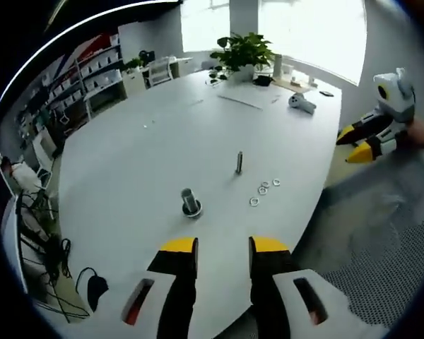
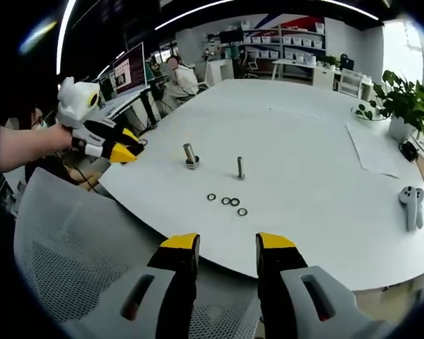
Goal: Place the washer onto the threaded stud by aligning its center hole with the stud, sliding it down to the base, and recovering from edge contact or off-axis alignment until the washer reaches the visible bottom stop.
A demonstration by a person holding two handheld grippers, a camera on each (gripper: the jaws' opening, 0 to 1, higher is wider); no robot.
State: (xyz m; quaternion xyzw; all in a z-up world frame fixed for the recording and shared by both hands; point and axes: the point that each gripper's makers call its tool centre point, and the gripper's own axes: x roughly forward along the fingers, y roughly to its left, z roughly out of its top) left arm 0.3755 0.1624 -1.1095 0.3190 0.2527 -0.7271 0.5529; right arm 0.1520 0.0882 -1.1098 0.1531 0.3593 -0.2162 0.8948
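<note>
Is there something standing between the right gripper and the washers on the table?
Nothing visible does. In the right gripper view, bare table lies between the open right gripper and the washers; the threaded stud and the thicker post stand beyond them.

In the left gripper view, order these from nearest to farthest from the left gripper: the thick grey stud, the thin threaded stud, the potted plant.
1. Thick grey stud, just ahead of the jaws, slightly left.
2. Thin threaded stud, mid-table, beyond the small metal washers.
3. Green potted plant, at the table's far end.
</note>
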